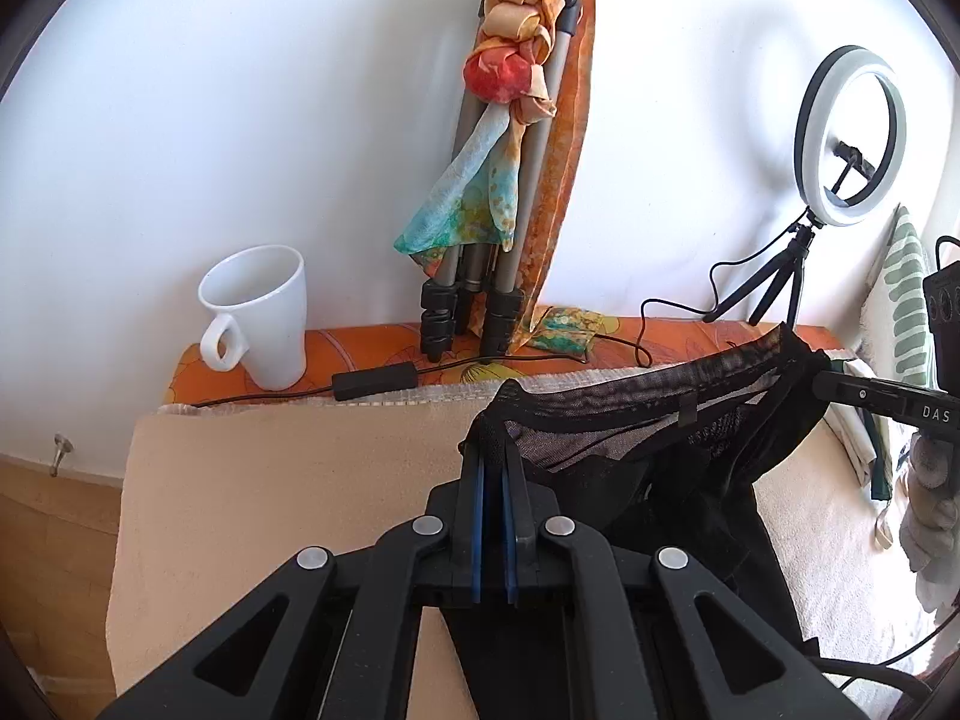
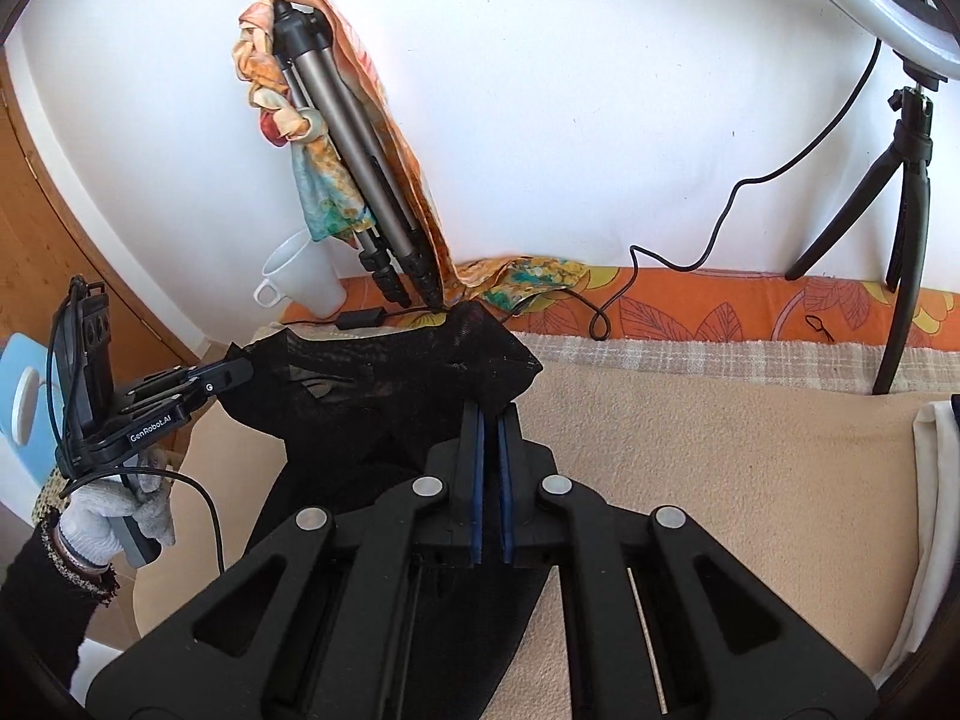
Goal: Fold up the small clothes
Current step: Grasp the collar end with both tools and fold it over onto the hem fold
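A small black sheer garment (image 1: 648, 420) hangs stretched between my two grippers above the beige blanket (image 1: 270, 480). My left gripper (image 1: 495, 450) is shut on the garment's left waistband corner. My right gripper (image 2: 492, 414) is shut on the opposite corner of the garment (image 2: 390, 372). In the left wrist view the right gripper (image 1: 840, 387) comes in from the right edge, pinching the waistband. In the right wrist view the left gripper (image 2: 240, 369) comes in from the left, held by a gloved hand. The garment's lower part drapes down under both grippers.
A white mug (image 1: 258, 318) stands at the back left. A folded tripod wrapped in a colourful scarf (image 1: 510, 138) leans on the wall. A ring light on a small tripod (image 1: 849, 138) stands at the back right, with cables on the orange cloth (image 2: 720, 306). Folded white fabric (image 2: 936, 480) lies at the right.
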### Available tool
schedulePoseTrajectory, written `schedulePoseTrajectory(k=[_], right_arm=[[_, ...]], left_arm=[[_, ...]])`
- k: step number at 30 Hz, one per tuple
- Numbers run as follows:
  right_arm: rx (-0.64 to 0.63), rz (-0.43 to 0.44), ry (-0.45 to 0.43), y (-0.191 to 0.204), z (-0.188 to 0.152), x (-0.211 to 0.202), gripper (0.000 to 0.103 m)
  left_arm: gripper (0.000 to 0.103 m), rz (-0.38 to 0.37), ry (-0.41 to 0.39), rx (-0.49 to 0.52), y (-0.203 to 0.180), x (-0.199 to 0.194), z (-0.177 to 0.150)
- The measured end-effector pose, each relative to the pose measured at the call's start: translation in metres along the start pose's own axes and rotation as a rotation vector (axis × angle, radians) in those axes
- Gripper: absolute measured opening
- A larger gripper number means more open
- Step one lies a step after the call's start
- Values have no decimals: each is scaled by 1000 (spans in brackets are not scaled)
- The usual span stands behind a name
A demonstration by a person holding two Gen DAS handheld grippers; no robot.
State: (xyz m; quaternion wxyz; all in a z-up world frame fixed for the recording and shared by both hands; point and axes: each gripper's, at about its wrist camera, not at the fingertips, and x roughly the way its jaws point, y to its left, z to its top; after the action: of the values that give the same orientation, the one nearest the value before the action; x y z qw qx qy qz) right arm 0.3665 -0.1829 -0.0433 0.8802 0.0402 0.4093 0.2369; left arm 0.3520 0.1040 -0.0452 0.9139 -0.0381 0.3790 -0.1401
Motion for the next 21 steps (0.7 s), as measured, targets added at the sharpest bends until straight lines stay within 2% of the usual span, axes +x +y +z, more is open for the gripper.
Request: schedulePoseTrajectory(k=[10, 16, 21], right_arm=[[-58, 3, -12, 42, -62, -61, 5], [-107, -11, 21, 57, -110, -76, 5], [-103, -5, 29, 54, -145, -84, 5]], left_arm=[[2, -8, -8, -4, -19, -64, -54], [2, -3, 7, -5, -28, -85, -95], [2, -1, -1, -9, -30, -103, -129]])
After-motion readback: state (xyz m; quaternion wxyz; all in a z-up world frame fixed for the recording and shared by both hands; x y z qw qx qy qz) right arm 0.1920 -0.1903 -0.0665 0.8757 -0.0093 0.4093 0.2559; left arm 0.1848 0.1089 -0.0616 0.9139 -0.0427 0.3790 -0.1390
